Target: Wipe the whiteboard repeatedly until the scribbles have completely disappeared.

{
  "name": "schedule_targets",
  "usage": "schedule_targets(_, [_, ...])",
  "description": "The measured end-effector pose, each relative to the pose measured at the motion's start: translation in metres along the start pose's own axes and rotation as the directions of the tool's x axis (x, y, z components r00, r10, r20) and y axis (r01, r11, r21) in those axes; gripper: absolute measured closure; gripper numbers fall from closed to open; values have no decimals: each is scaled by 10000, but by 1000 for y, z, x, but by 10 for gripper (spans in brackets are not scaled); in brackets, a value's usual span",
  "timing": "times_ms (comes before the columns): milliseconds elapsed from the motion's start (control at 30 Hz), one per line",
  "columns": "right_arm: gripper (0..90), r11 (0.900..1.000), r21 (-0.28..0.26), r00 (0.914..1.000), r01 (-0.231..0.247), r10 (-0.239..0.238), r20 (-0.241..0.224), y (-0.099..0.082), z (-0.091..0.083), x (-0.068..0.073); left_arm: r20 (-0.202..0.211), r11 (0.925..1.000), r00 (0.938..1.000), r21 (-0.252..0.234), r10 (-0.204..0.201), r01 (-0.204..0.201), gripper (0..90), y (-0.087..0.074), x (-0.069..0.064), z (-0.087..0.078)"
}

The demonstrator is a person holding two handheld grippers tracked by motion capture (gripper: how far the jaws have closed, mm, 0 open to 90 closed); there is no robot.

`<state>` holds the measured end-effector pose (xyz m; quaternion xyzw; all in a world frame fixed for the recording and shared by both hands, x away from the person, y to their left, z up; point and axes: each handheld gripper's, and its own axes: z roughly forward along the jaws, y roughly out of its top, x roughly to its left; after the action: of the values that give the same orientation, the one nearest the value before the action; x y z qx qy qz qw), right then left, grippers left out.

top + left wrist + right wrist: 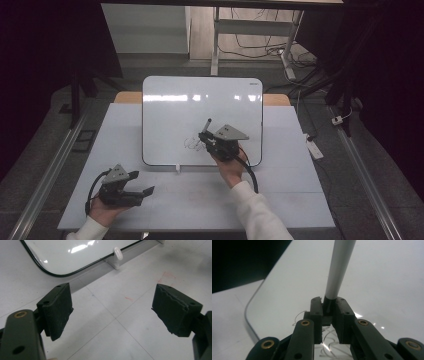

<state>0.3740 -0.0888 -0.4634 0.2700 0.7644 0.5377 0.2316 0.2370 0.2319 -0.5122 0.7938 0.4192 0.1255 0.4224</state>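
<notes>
Fingers of the right gripper (205, 136) are clamped on a marker (338, 270), its grey barrel rising between the two black pads in the right gripper view. Fingers of the left gripper (141, 182) stand wide apart with nothing between them.

Largest is the white surface (300, 195), a pale sheet that fills the middle of the high view. On it, toward the far edge and centred, lies a whiteboard (170, 115) with rounded corners and a thin dark rim. Its near rim has a small white clip (118, 253), seen close in the left gripper view.

Over the near right part of the whiteboard, the right gripper holds the marker tilted, one end up and away from the person. Thin dark scribbles (192, 143) sit on the board just left of that gripper.

Close to the near left corner of the surface, the left gripper rests in the person's hand, well apart from the board. Faint red marks (166, 277) show on the surface near it.
</notes>
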Motion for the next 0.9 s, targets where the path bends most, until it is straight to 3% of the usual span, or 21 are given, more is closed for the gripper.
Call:
schedule_targets(67, [776, 9995, 168, 9996, 262, -263, 36, -1, 16, 6, -20, 10000, 10000, -12, -7, 7, 171, 0, 0, 0])
schedule_targets(167, [776, 9987, 260, 9990, 448, -449, 45, -3, 25, 10, -59, 10000, 10000, -37, 0, -1, 171, -1, 1, -1])
schedule_targets(233, [776, 9982, 377, 9983, 476, -463, -355, -6, 31, 17, -92, 10000, 10000, -62, -40, 39, 171, -1, 2, -2])
schedule_targets(300, [776, 9884, 620, 9892, 1387, -1353, -564, -8, 33, 26, -120, 10000, 9999, -85, -36, 35, 172, -2, 3, -3])
schedule_targets(333, [776, 9868, 508, 9881, 1537, -1534, -95, -4, 30, 22, -125, 10000, 9999, -83, -46, 45, 172, -2, 3, -3])
schedule_targets(367, [776, 9868, 508, 9881, 1537, -1534, -95, -4, 30, 22, -123, 10000, 9999, -81, -46, 45, 172, -2, 3, -3])
schedule_targets(400, [777, 9934, 333, 9936, 1099, -1106, 216, -2, 28, 15, -113, 10000, 9999, -77, -46, 45, 172, -2, 2, -2])
schedule_targets(467, [777, 9994, 159, 9993, 321, -324, 163, -2, 24, 4, -110, 10000, 9999, -94, -7, 6, 172, -1, 2, -3])
schedule_targets(567, [776, 9929, 706, 9938, 958, -913, -642, -9, 26, 16, -101, 10000, 9999, -86, 10, -11, 173, -1, 2, -2])
schedule_targets(633, [777, 9871, 768, 9888, 1402, -1356, -616, -10, 26, 20, -104, 10000, 9999, -45, -10, 10, 173, -1, 2, -1])
schedule_targets(667, [776, 9910, 576, 9922, 1212, -1192, -365, -8, 25, 15, -109, 10000, 9999, -41, -20, 20, 172, -1, 2, -1])
schedule_targets(700, [777, 9988, 173, 9989, 461, -461, -39, -5, 22, 3, -124, 10000, 9999, -53, -8, 7, 173, -2, 2, -2])
schedule_targets(767, [777, 9995, 139, 9995, 284, -282, -148, -6, 22, 1, -125, 10000, 9999, -89, -5, 4, 173, -1, 1, -3])
schedule_targets(800, [777, 9989, 270, 9987, 383, -373, -354, -8, 23, 5, -121, 9999, 9999, -107, -1, 0, 173, -1, 1, -3])
schedule_targets(867, [777, 9909, 670, 9890, 1169, -1100, -991, -13, 27, 19, -115, 10000, 9999, -95, -15, 13, 173, -1, 2, -2])
schedule_targets(900, [776, 9859, 702, 9844, 1519, -1446, -1002, -13, 28, 21, -118, 10000, 9999, -71, -17, 16, 173, -1, 2, -1])
